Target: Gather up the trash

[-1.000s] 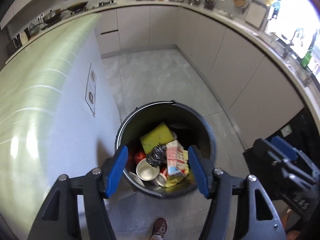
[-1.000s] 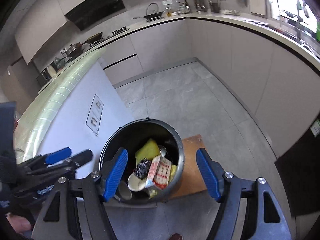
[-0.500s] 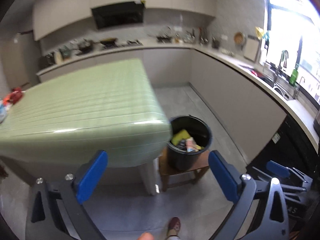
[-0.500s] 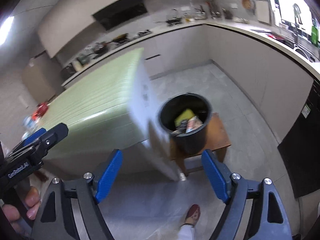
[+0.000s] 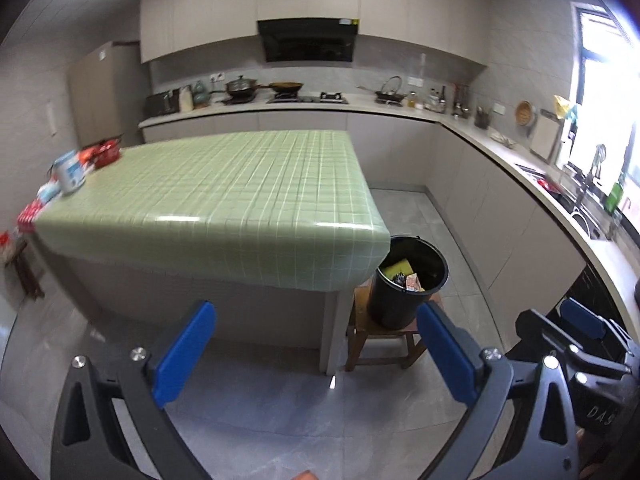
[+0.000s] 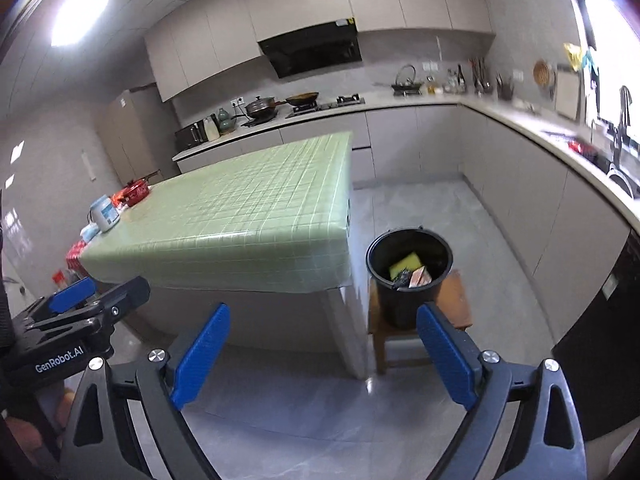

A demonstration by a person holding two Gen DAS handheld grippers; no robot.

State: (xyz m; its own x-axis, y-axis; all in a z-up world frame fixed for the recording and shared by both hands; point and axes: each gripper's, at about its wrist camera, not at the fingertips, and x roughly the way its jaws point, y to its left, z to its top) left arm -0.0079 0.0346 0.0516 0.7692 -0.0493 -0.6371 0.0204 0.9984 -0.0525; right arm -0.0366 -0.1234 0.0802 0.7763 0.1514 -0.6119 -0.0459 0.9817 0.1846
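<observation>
Both tongs, left point(image 5: 316, 354) and right point(image 6: 322, 356), stand wide apart and empty, the right pair having just been opening. Ahead of them, beyond the right-hand fingertips, a round black bucket point(image 5: 404, 304) stands upright on a wooden stool point(image 6: 454, 312), mouth up, holding a yellow sponge point(image 6: 404, 266) and cartons, beside the green-clothed table point(image 5: 224, 208).

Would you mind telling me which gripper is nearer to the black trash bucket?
Right, slightly, I think. The right gripper faces the bucket almost head-on; the left gripper stands further left, bucket off to its right. Both have just been opening, nothing between their fingers.
</observation>
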